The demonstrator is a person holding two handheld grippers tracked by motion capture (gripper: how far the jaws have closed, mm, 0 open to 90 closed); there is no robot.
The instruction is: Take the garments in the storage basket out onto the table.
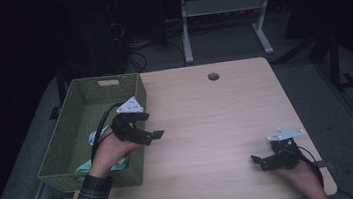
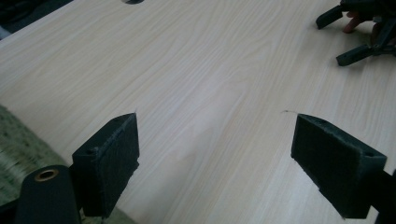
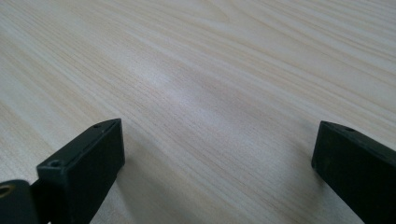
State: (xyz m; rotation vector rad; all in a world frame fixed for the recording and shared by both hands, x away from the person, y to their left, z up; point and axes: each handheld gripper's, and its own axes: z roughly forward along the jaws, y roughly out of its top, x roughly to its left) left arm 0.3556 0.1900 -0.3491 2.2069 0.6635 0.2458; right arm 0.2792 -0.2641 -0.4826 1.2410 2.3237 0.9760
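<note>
My left gripper (image 1: 151, 127) hangs above the right rim of a green woven basket (image 1: 75, 93), pointing right over the light wood table (image 1: 206, 116). In the left gripper view its jaws stand wide apart with bare wood between them (image 2: 215, 144). My right gripper (image 1: 258, 162) rests low near the table's front right corner, pointing left. In the right gripper view (image 3: 217, 154) its jaws are also spread, nothing between them. The right gripper (image 2: 348, 39) shows far off in the left gripper view. Pale teal and white cloth (image 1: 93, 136) lies inside the basket.
A round cable hole (image 1: 213, 76) sits near the table's far edge. The basket takes up the left side of the table. Behind the table stands a grey metal frame (image 1: 224, 8) on a dark floor with cables.
</note>
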